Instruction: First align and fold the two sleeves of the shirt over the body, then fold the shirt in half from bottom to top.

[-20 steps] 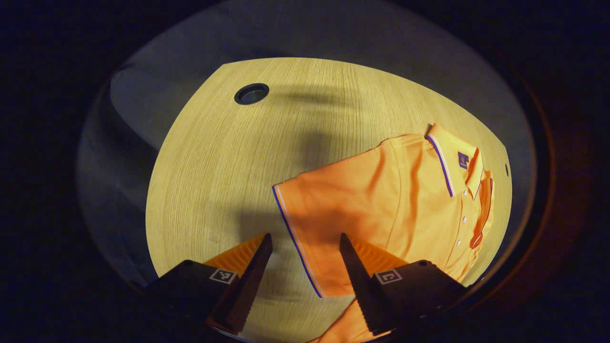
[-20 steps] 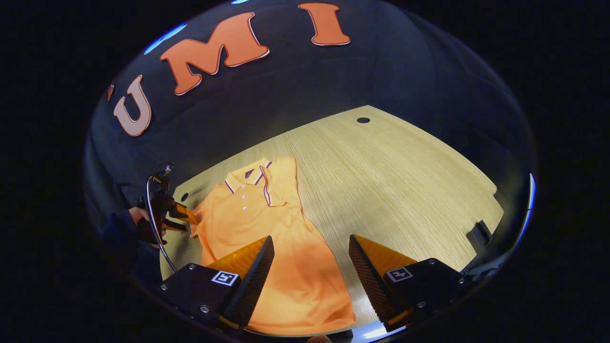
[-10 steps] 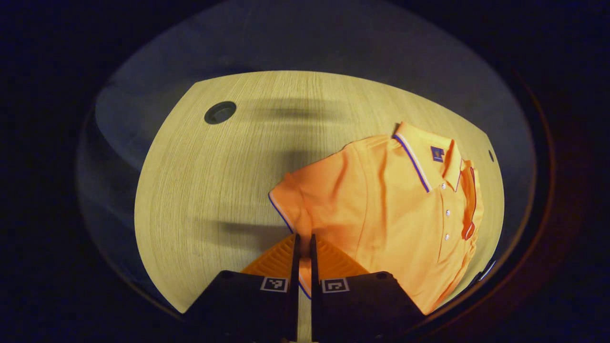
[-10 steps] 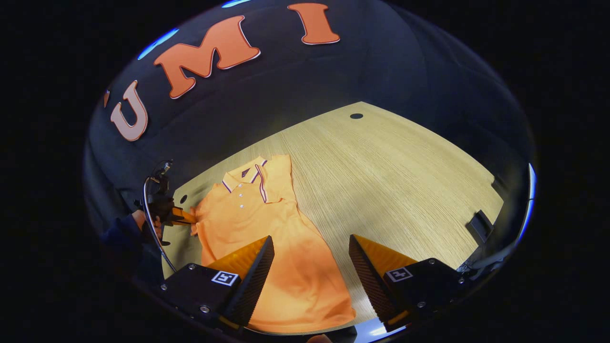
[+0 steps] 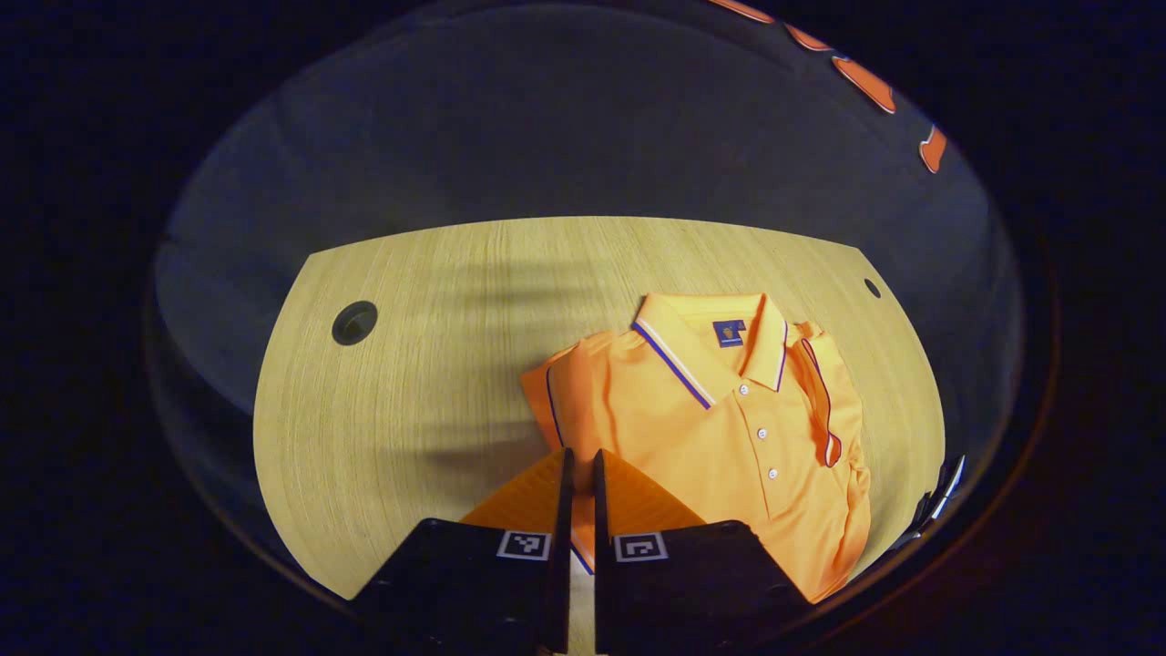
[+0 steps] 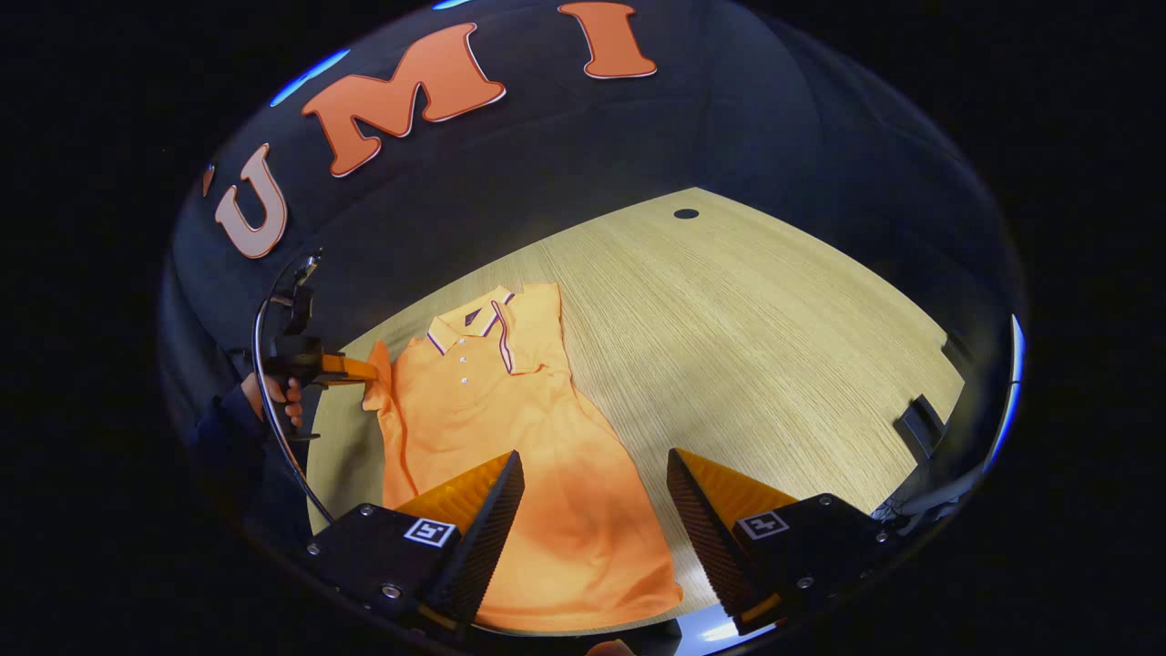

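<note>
Wooden table, pale grain, dark round hole near left edge in left gripper view. Orange shirt flat on table, collar toward booth wall, hem nearest right gripper. One sleeve folded over body. Left gripper: fingers pinched together on other sleeve's edge, lifted off table. Right gripper: fingers wide apart, gripping nothing, above shirt's lower part. Person's hand on left gripper's handle.
</note>
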Action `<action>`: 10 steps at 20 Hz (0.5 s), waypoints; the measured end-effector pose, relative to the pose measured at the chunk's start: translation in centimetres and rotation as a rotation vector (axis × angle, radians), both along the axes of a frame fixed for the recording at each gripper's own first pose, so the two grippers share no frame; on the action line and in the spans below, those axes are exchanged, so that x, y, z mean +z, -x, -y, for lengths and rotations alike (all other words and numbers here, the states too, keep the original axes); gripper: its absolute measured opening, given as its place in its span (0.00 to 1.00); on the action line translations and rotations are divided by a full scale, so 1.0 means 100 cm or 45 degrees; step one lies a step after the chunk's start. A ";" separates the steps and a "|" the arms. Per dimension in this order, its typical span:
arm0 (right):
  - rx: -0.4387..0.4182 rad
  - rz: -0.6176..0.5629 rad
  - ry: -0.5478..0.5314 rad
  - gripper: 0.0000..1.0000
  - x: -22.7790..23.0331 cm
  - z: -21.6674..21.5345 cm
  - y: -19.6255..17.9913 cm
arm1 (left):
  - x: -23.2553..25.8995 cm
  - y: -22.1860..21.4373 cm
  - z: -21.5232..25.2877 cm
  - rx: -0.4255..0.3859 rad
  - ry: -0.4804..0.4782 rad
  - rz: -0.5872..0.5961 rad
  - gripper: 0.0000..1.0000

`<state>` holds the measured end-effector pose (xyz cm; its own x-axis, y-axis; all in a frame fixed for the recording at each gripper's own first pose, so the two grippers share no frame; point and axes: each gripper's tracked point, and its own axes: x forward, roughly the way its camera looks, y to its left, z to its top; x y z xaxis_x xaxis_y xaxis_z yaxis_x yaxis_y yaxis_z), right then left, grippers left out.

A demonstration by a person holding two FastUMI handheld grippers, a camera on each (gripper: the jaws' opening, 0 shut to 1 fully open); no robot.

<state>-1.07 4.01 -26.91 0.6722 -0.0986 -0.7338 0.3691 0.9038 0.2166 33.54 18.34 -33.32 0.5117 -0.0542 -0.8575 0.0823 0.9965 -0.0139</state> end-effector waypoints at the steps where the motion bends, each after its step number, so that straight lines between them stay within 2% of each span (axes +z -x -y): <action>1: 0.003 0.000 -0.001 0.97 0.000 -0.001 0.001 | -0.001 -0.001 0.008 -0.019 0.007 -0.003 0.11; 8: -0.051 -0.025 0.001 0.96 -0.002 0.002 0.023 | -0.015 -0.013 0.063 -0.115 0.125 -0.024 0.11; 10: -0.071 -0.037 0.001 0.97 -0.003 0.003 0.031 | -0.019 -0.012 0.076 -0.122 0.193 -0.035 0.19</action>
